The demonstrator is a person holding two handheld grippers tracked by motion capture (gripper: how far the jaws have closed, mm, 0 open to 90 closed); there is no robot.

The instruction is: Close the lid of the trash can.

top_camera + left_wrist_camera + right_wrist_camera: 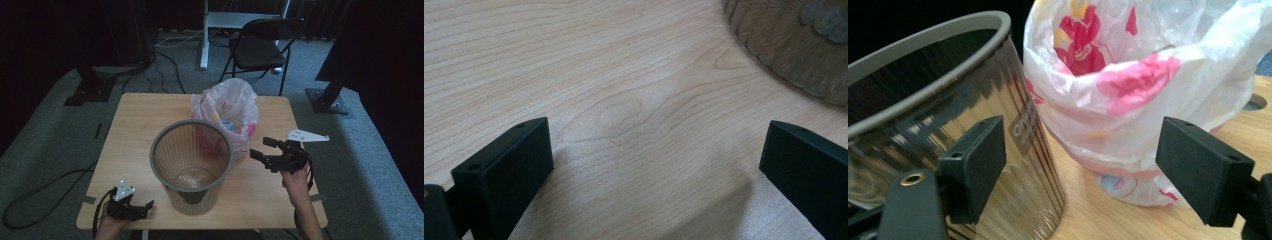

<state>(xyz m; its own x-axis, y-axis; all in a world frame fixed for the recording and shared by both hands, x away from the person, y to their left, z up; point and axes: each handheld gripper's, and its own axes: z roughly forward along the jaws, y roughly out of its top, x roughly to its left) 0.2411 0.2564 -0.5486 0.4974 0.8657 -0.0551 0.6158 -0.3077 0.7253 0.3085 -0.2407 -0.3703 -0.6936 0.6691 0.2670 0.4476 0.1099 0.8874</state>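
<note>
A see-through ribbed plastic bin with a grey rim [191, 165] stands upright near the middle of the light wooden counter [135, 120]. Right behind it, and touching it, sits a thin white plastic bag with pink and red pictures [235, 107]. The bag's top is open and puffed up, and there are things inside it, but they are too hard to make out. The right tool [262, 149] is in a hand [296, 180] on the right side of the counter. It hangs just above the wood and points left, toward the bag and the bin. Its two black jaws are spread wide with nothing between them. In the right gripper view the bin [948, 115] is at the left and the bag [1148, 85] is at the right, and the bag's low edge rests on the wood. The left tool [145, 206] sits low at the near left corner of the counter, held by the other hand [107, 225]. Its jaws are spread wide too, with bare wood [624, 100] between them. In the left gripper view the foot of the bin [794, 45] peeks in at the top right corner. A black folding chair [262, 45] stands on the grey floor past the counter.
</note>
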